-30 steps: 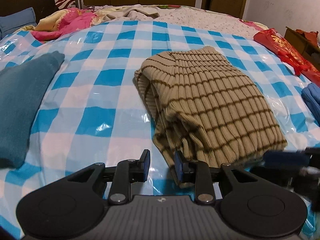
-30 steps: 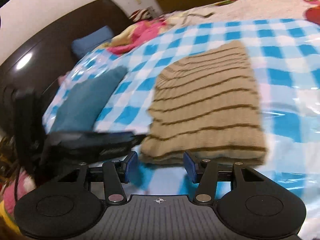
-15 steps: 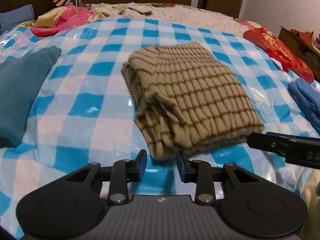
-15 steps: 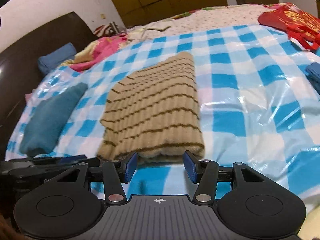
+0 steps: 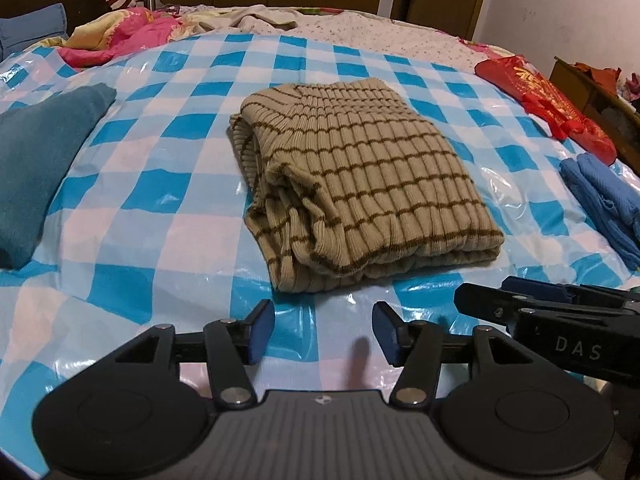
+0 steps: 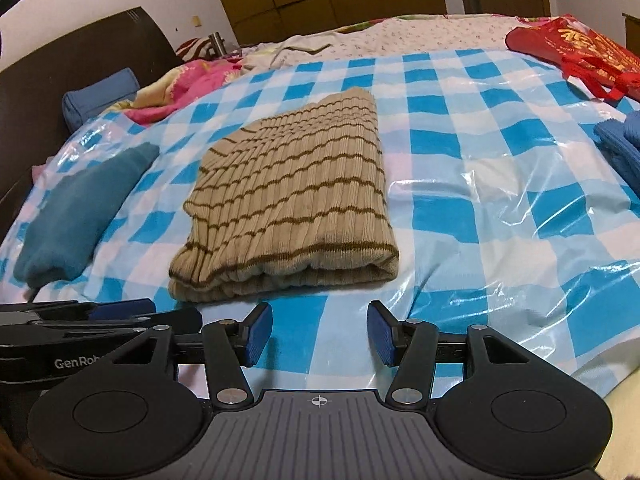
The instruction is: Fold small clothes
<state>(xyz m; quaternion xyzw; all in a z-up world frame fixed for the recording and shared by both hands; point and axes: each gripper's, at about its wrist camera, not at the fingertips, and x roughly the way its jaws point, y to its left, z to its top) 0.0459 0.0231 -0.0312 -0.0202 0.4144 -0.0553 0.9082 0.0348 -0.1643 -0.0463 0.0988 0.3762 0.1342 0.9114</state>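
A tan knit sweater with brown stripes [image 5: 360, 184] [image 6: 292, 204] lies folded in a thick rectangle on the blue-and-white checked plastic sheet [image 5: 140, 208] [image 6: 480, 220]. My left gripper [image 5: 323, 330] hovers just short of the sweater's near edge; its jaws are opening and nothing is between them. My right gripper [image 6: 319, 330] also hangs in front of the near edge, jaws opening slightly, empty. The right gripper's fingers [image 5: 532, 312] show at the right of the left wrist view, and the left gripper's fingers [image 6: 100, 316] at the left of the right wrist view.
A folded teal garment [image 5: 36, 160] [image 6: 80, 216] lies to the left, a blue one [image 5: 604, 200] [image 6: 624, 144] to the right. A red bag [image 5: 548, 104] [image 6: 580, 56] and pink bedding [image 5: 120, 36] sit farther back. A dark headboard [image 6: 60, 80] stands at the left.
Both grippers have drawn back from the sweater's near edge, leaving it lying flat. The left jaws have spread wider apart. The right wrist view has swung right.
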